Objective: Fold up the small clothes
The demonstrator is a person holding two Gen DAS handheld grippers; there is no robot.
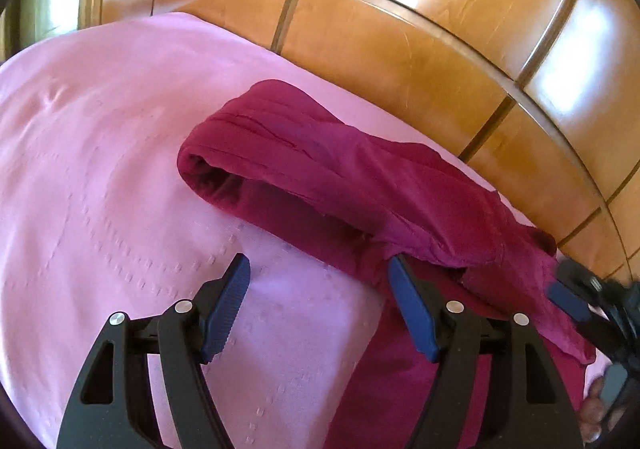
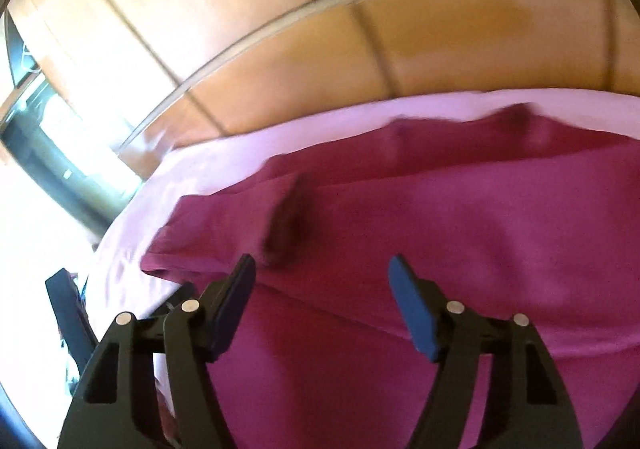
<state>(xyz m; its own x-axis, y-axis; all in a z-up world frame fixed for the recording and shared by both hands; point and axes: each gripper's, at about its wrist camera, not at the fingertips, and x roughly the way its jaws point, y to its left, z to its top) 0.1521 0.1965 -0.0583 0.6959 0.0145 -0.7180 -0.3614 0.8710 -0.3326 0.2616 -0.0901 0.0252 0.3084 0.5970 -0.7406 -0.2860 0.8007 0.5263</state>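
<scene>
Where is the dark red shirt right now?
The dark red garment lies on the pink bedsheet, near the bed's edge by the wooden wardrobe, right of centre in the left wrist view.

Left of your left hand-held gripper the pink bedsheet lies open; the bunched maroon garment blocks ahead-right, the wooden wardrobe stands beyond it.

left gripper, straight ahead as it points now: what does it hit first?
Most likely the pink sheet. The left gripper is open, and the gap between its fingers frames bare sheet, with the maroon garment just beyond and brushing the right-hand finger. Depth is hard to judge; slightly further right it would meet the garment first.
</scene>
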